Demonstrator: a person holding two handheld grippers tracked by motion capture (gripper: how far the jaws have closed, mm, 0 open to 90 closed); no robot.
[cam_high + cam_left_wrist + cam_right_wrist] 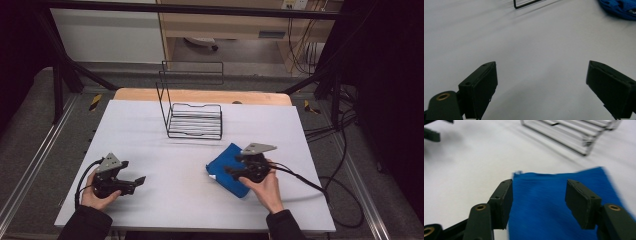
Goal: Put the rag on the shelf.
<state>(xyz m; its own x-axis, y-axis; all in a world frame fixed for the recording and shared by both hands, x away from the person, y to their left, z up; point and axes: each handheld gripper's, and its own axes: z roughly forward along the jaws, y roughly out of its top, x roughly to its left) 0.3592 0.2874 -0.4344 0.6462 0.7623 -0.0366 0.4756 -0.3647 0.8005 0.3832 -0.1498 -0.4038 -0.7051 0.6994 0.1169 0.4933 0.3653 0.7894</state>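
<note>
A folded blue cloth point(223, 161) lies flat on the white table point(170, 150), right of centre. My right gripper point(231, 165) hovers over the cloth's near part, held by a hand. In the right gripper view its jaws point(539, 195) stand apart above the blue cloth point(544, 205), with nothing pressed between them. My left gripper point(134, 171) rests at the front left of the table, well apart from the cloth. Its jaws point(541, 82) are wide open over bare table. The blue cloth point(621, 7) sits at the top right corner of the left gripper view.
A black wire rack point(195, 120) with a tall back stands at the table's far middle, beyond the cloth; the wire rack point(574, 135) is blurred in the right gripper view. Cables point(310, 185) trail off the right edge. A wooden board point(200, 95) borders the far edge.
</note>
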